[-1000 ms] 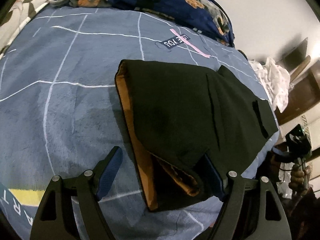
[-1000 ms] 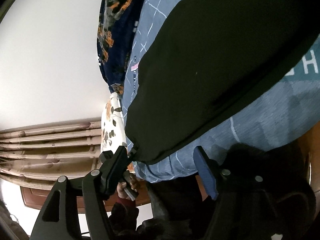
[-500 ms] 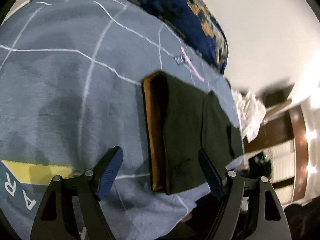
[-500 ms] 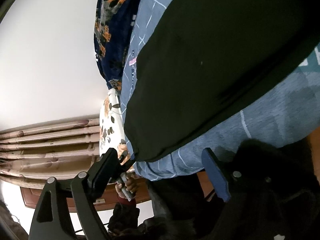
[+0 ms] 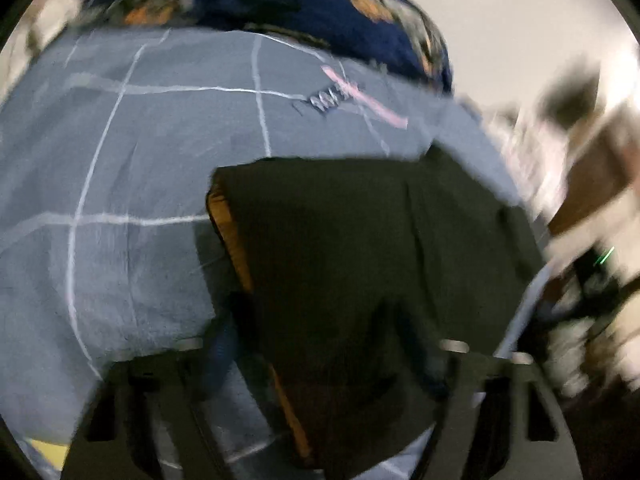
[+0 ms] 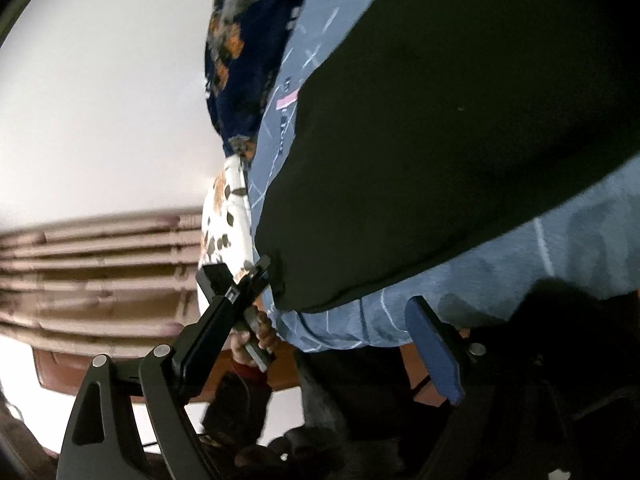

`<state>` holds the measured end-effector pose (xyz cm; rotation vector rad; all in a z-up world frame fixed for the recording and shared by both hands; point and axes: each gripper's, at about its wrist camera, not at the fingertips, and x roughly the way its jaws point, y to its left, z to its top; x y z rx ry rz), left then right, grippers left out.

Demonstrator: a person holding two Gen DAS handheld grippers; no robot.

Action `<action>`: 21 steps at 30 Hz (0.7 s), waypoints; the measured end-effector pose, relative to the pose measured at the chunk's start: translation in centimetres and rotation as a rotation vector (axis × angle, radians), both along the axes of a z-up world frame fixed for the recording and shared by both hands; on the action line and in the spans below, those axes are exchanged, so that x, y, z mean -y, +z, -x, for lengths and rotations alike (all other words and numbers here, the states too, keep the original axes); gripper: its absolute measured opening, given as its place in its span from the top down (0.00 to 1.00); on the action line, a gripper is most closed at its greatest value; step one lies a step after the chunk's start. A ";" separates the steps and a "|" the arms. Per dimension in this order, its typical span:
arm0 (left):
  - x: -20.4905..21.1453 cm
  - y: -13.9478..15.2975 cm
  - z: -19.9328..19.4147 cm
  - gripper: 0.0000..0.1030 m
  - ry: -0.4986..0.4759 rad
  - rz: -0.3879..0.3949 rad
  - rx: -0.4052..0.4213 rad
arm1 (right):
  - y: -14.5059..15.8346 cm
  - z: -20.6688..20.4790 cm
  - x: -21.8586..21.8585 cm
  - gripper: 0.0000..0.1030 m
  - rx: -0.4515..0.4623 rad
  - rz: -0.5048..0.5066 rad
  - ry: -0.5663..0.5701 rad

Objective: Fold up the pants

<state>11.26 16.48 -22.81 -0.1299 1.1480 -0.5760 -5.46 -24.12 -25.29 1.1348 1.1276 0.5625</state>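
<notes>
Left gripper (image 5: pixel 320 364) jaws spread, straddling the near edge of the folded black pants (image 5: pixel 360 248) on the blue bedsheet (image 5: pixel 132 160); frame is motion-blurred. Right gripper (image 6: pixel 320 320) jaws spread, empty; pants (image 6: pixel 460 140) just ahead of its fingertips.

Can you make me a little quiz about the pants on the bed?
1. True or false: the black pants lie on a blue bedsheet with white lines.
2. What colour shows along the pants' folded left edge? A) orange B) green C) pink
3. Fill in: the right gripper is ____, holding nothing.

Key:
1. True.
2. A, an orange lining peeks out.
3. Open, its fingers are spread wide apart by the near edge of the pants.
</notes>
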 end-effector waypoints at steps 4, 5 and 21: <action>0.5 1.6 -0.1 0.73 0.057 0.007 -0.006 | 1.8 -1.1 -1.5 0.16 0.082 0.164 0.095; 0.6 2.5 0.1 0.76 0.065 0.022 0.003 | 2.4 -1.6 -1.8 0.16 0.118 0.213 0.118; 18.9 10.5 0.2 0.81 -0.117 0.230 -0.054 | 3.2 -7.5 -2.4 0.12 0.316 -0.057 0.183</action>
